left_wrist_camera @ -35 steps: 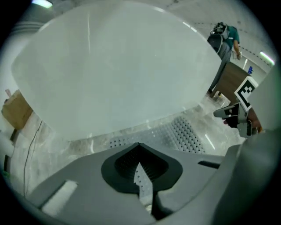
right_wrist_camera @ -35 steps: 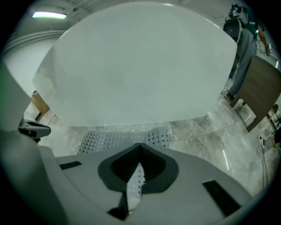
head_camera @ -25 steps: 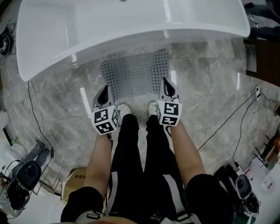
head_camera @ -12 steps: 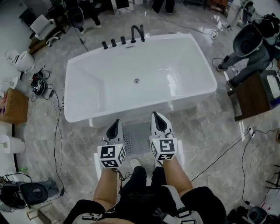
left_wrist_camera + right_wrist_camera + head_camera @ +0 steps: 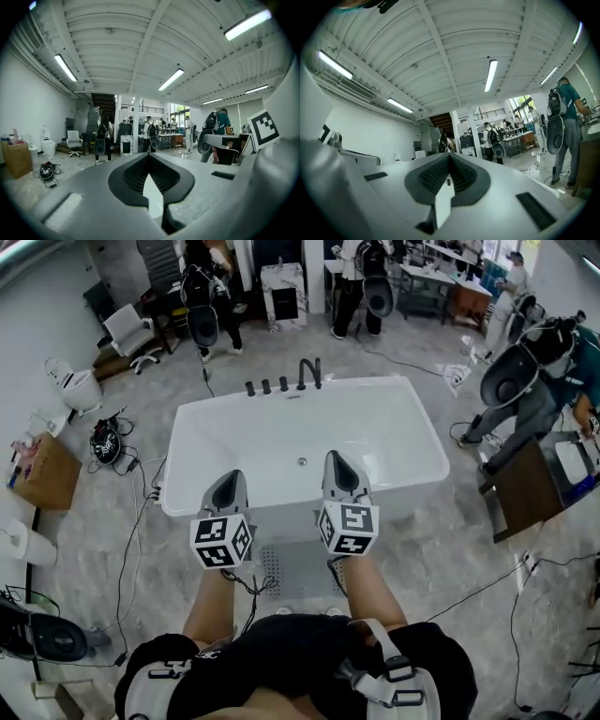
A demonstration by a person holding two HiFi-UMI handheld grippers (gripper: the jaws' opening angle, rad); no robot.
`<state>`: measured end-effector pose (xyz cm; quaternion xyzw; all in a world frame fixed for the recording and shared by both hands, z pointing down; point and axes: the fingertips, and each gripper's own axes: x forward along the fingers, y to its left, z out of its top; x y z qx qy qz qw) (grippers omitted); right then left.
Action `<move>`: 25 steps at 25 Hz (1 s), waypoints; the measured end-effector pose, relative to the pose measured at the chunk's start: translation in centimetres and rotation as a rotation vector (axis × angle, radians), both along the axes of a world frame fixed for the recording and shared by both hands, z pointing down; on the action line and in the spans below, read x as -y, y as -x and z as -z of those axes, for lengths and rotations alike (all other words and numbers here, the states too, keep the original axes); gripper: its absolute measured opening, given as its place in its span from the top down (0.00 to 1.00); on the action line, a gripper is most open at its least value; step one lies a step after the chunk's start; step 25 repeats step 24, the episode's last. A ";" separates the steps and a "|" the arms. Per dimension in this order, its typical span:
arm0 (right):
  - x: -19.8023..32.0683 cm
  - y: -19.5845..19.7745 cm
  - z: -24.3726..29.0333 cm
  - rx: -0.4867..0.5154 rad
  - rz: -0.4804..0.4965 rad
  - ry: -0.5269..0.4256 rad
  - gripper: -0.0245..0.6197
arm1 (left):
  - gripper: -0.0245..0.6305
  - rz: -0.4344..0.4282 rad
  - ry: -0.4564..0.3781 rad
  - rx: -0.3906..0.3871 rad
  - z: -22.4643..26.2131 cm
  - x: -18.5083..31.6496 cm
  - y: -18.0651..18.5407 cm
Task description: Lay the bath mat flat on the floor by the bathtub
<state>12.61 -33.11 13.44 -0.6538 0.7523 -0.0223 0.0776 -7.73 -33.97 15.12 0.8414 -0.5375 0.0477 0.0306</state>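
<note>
The grey perforated bath mat (image 5: 298,570) lies flat on the marble floor, between the white bathtub (image 5: 281,401) and the person's feet. Both grippers are held high above it and point level over the tub. My left gripper (image 5: 228,486) is shut with nothing in it; in the left gripper view its jaws (image 5: 149,157) meet against the room behind. My right gripper (image 5: 336,468) is shut too and holds nothing; in the right gripper view its jaws (image 5: 450,157) also meet. The near edge of the mat is hidden by the person's body.
Black taps (image 5: 300,374) stand on the tub's far rim. Cables (image 5: 131,521) trail over the floor at left, near a cardboard box (image 5: 42,470) and a toilet (image 5: 80,385). A wooden table (image 5: 525,488) and a bent-over person (image 5: 534,381) are at right. Other people stand at the back.
Both grippers have risen from just above the mat to high over the tub's near edge, still shut. The head view has lifted from the floor to take in the whole tub and room.
</note>
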 end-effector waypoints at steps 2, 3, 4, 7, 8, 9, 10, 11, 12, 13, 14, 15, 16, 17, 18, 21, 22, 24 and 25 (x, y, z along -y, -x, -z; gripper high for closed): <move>-0.6 0.2 0.5 0.007 -0.005 -0.010 0.95 | 0.96 0.008 -0.032 -0.004 0.7 -0.5 0.4; -0.6 0.1 0.4 0.007 -0.009 -0.011 0.95 | 0.96 0.012 -0.045 -0.008 0.9 -0.6 0.3; -0.6 -0.1 0.3 0.003 -0.012 -0.013 0.95 | 0.96 0.012 -0.054 -0.011 1.0 -0.6 0.1; -0.6 -0.8 0.5 -0.008 -0.016 -0.020 0.95 | 0.96 0.000 -0.065 -0.019 1.4 -0.6 -1.0; -0.9 -1.1 0.6 -0.009 -0.015 -0.019 0.95 | 0.96 -0.003 -0.062 -0.017 1.4 -0.8 -1.3; -1.3 -1.3 0.6 -0.008 -0.015 -0.019 0.95 | 0.96 -0.006 -0.058 -0.013 1.4 -1.2 -1.6; -1.6 -1.4 0.6 -0.009 -0.014 -0.020 0.95 | 0.96 -0.009 -0.055 -0.009 1.4 -1.5 -1.8; -2.0 -1.5 0.6 -0.009 -0.013 -0.022 0.95 | 0.96 -0.011 -0.052 -0.005 1.3 -1.9 -1.9; -2.2 -1.3 0.5 -0.009 -0.012 -0.022 0.95 | 0.96 -0.013 -0.050 -0.002 1.1 -2.1 -1.8; -2.5 -1.1 0.2 -0.009 -0.012 -0.020 0.95 | 0.96 -0.014 -0.046 0.000 0.7 -2.4 -1.6; -2.7 -0.8 -0.3 -0.010 -0.011 -0.015 0.95 | 0.96 -0.014 -0.042 0.000 0.2 -2.6 -1.2; -2.9 -0.4 -0.7 -0.014 -0.010 -0.013 0.95 | 0.96 -0.014 -0.039 -0.001 -0.3 -2.9 -0.8; -3.3 0.1 -1.1 -0.019 -0.008 -0.016 0.95 | 0.96 -0.014 -0.041 -0.005 -0.7 -3.3 -0.3; -3.8 0.6 -1.3 -0.024 -0.005 -0.024 0.95 | 0.96 -0.013 -0.047 -0.009 -1.0 -3.8 0.1; -4.5 1.1 -1.3 -0.029 -0.002 -0.036 0.95 | 0.96 -0.011 -0.056 -0.013 -1.2 -4.4 0.6; -7.1 2.2 -1.0 -0.034 0.009 -0.057 0.95 | 0.96 -0.008 -0.071 -0.019 -1.0 -6.9 1.6; -8.0 2.5 -0.9 -0.034 0.014 -0.057 0.95 | 0.96 -0.007 -0.070 -0.019 -0.9 -7.9 1.9; -9.8 3.1 -0.8 -0.032 0.025 -0.056 0.95 | 0.96 -0.004 -0.065 -0.016 -0.7 -9.8 2.4; -9.8 3.1 -0.8 -0.032 0.025 -0.056 0.95 | 0.96 -0.004 -0.065 -0.016 -0.7 -9.8 2.4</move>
